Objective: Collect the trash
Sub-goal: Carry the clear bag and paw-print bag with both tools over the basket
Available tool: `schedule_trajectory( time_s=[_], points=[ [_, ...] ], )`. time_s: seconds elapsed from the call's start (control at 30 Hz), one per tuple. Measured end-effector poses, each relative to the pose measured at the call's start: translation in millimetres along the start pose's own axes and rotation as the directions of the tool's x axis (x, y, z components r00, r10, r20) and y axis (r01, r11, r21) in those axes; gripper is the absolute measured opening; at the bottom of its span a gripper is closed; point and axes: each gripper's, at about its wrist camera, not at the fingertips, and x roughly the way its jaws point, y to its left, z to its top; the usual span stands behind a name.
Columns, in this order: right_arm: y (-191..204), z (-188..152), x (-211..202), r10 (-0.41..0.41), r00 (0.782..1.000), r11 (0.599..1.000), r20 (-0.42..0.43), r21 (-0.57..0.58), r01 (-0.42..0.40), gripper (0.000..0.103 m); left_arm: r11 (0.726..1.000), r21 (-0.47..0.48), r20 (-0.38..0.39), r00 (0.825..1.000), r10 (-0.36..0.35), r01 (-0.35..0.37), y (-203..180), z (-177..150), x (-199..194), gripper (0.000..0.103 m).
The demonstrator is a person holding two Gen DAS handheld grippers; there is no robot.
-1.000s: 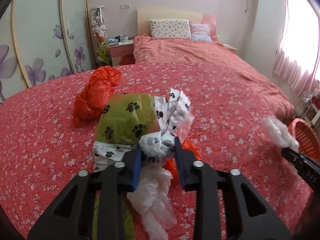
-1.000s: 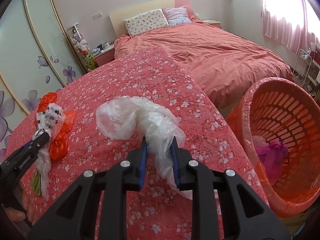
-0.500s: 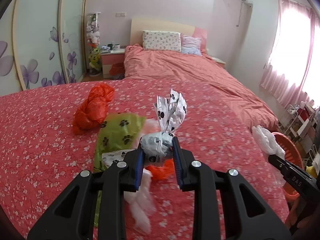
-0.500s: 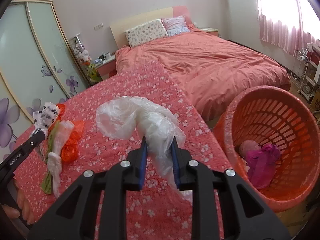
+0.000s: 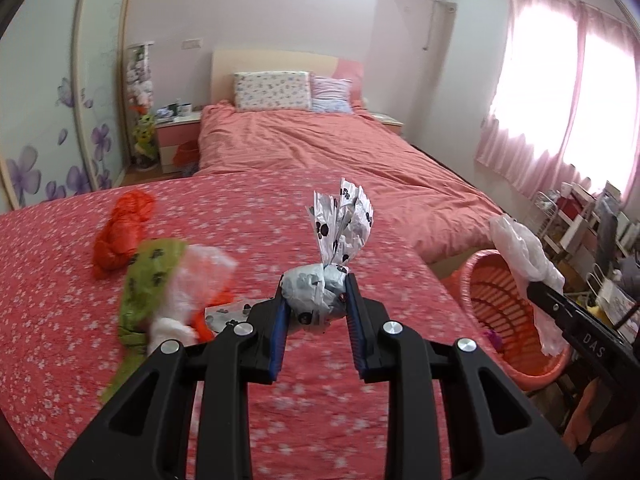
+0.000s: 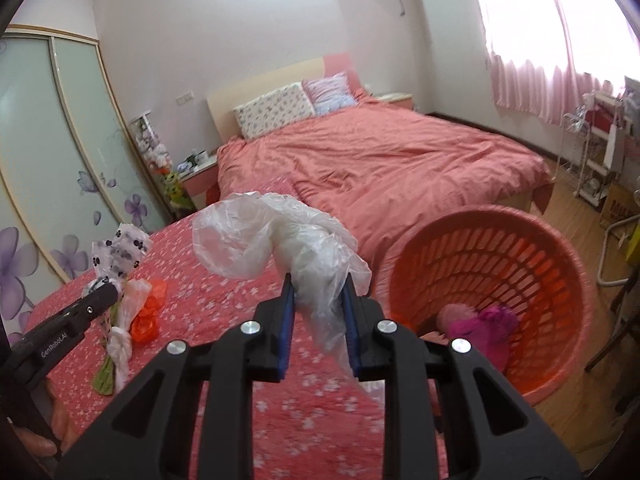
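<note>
My left gripper (image 5: 315,298) is shut on a white paw-print bag (image 5: 340,224), held above the red flowered bedspread (image 5: 60,320). A bundle of green paw-print, clear and orange bags (image 5: 160,284) hangs from it at the left. My right gripper (image 6: 318,294) is shut on a clear plastic bag (image 6: 256,236), held beside the orange basket (image 6: 560,264), which has pink trash (image 6: 484,320) inside. The right gripper with its clear bag (image 5: 520,248) also shows over the basket (image 5: 492,280) in the left wrist view. The left gripper (image 6: 102,294) shows in the right wrist view.
An orange-red bag (image 5: 120,232) lies on the bedspread at the left. A bed with pillows (image 5: 272,90) is behind. A wardrobe (image 6: 60,140) lines the left wall. A wire rack (image 6: 596,144) stands by the pink-curtained window at the right.
Both grippers have risen and moved right toward the basket. The paw-print bundle has lifted off the bedspread. The basket now sits closer under the right gripper.
</note>
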Motion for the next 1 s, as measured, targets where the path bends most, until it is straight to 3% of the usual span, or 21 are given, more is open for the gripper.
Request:
schedule_trajectory(
  time_s=[0.47, 1.0],
  points=[
    [-53, 2, -35, -0.174, 0.977, 0.984, 0.122, -0.003, 0.176, 0.023, 0.987, 0.057, -0.038, 0.989, -0.146, 0.148, -72, -8, 19, 0.027],
    [-121, 0, -39, -0.264, 0.956, 0.963, 0.127, 0.089, 0.254, 0.023, 0.952, 0.111, -0.095, 0.957, -0.276, 0.286, -148, -20, 42, 0.027]
  ],
)
